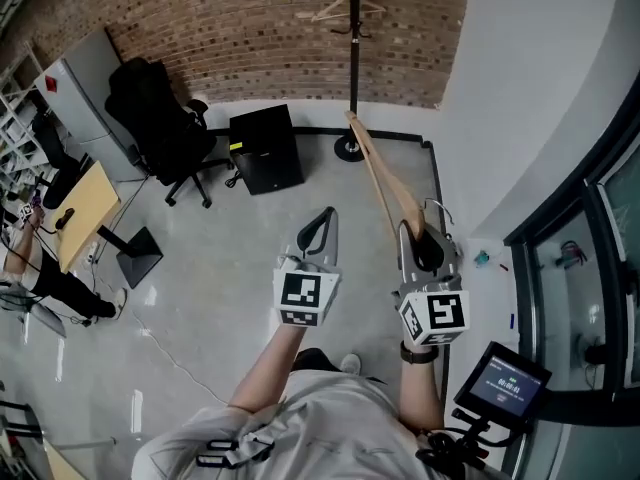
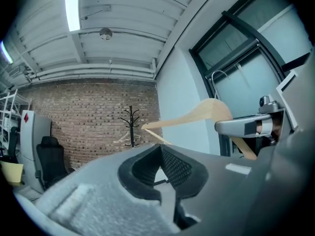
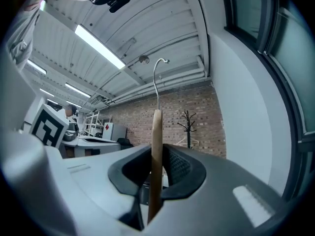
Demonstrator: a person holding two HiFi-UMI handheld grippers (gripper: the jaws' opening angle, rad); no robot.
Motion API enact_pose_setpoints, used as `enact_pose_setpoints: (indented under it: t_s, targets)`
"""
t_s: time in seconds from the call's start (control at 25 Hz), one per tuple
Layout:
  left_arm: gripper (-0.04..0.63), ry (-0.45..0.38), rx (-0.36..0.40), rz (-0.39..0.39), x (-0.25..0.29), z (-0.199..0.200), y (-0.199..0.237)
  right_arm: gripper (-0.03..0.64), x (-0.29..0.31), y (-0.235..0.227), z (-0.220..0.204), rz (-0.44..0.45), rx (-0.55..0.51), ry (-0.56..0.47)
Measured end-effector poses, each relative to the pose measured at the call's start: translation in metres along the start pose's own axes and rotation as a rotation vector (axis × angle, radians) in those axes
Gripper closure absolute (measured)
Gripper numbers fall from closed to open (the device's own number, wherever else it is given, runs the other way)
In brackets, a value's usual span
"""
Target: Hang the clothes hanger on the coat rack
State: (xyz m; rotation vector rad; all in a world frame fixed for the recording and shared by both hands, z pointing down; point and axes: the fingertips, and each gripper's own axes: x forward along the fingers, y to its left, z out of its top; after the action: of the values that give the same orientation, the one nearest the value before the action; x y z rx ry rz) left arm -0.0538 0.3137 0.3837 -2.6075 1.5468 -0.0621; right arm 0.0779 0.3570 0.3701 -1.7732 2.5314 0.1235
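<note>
The right gripper (image 1: pixel 424 236) has its jaws closed part-way, clamped on the wooden clothes hanger (image 1: pixel 377 168). In the right gripper view the hanger (image 3: pixel 156 132) stands edge-on and upright between the two dark pads of that gripper (image 3: pixel 156 157), which press on it from both sides, and its metal hook (image 3: pixel 157 80) curves up above the wood. From the head view, one long wooden arm of the hanger reaches forward from the jaws over the grey floor (image 1: pixel 230 238), pointing toward the foot of the coat rack (image 1: pixel 353 58). The left gripper (image 1: pixel 322 224) is held just beside the right one and level with it, apart from the hanger. In its own view the pads of the left gripper (image 2: pixel 160 150) meet at their tips and have nothing between them, and the hanger (image 2: pixel 197 114) shows to the right in the other gripper's grip. The black coat rack stands well ahead against the brick wall (image 1: pixel 250 18), and another pale hanger (image 1: pixel 340 10) hangs on one of its pegs. A black office chair (image 1: pixel 160 118) and a black cabinet (image 1: pixel 265 148) stand to the left of the rack.
</note>
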Motion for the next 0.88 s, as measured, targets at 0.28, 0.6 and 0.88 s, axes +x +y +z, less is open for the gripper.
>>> enact_pose_setpoints:
  t_s: [0.28,0.6,0.88]
  targets:
    - [0.597,0.015,-0.03,-0.021,0.036,-0.013,0.005,0.561,0.032,-0.025,-0.027,-0.01,0.056,0.05]
    - [0.596,-0.006,-0.083,-0.048,0.148,-0.032,0.026,0.561,0.106,-0.067,-0.045,-0.021,-0.029,0.089]
    - [0.595,-0.091,-0.022,-0.086,0.261,-0.004,0.069,0.561,0.223,-0.126,-0.026,-0.037,-0.098,0.045]
